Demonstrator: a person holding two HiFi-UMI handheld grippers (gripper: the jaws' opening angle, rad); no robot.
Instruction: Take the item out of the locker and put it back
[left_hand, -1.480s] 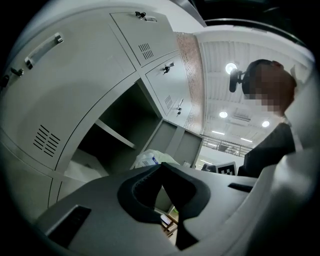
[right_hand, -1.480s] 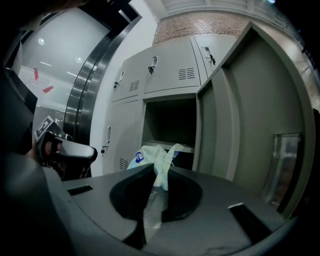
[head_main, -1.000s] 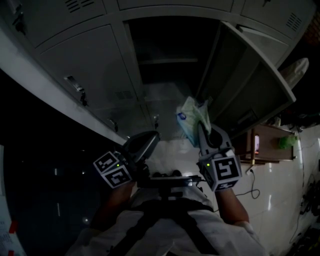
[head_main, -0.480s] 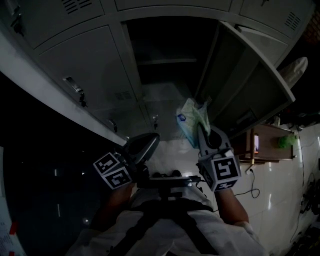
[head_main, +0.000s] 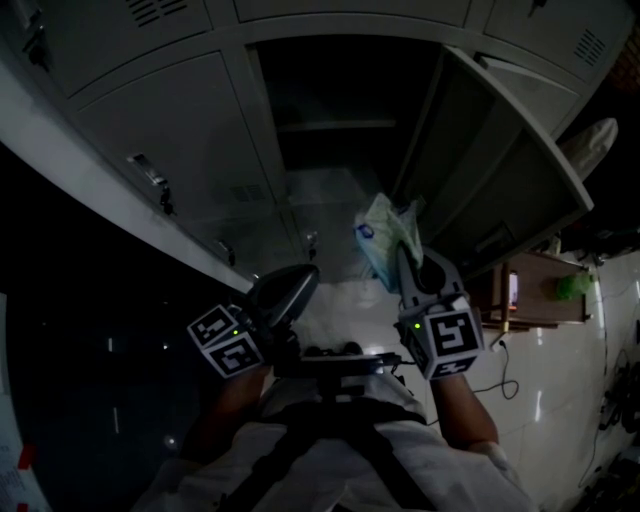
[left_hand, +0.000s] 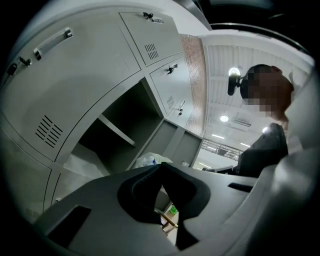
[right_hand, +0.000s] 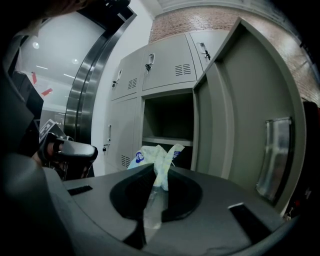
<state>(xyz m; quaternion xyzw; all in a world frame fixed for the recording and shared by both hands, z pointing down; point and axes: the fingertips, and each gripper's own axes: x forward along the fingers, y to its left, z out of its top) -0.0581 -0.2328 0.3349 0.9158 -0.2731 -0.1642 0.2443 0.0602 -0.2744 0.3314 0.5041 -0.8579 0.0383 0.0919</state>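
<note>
Locker (head_main: 335, 190) stands with its door (head_main: 500, 170) swung wide. Only the right gripper view shows the brick wall (right_hand: 210, 17) above it; only the head view shows the glossy tiled floor (head_main: 560, 390). The left hand-held gripper (head_main: 300, 280) has its jaws together on nothing. The right hand-held gripper (head_main: 403, 262) is clamped on the plastic bag (head_main: 385, 235), held outside, before the opening
</note>
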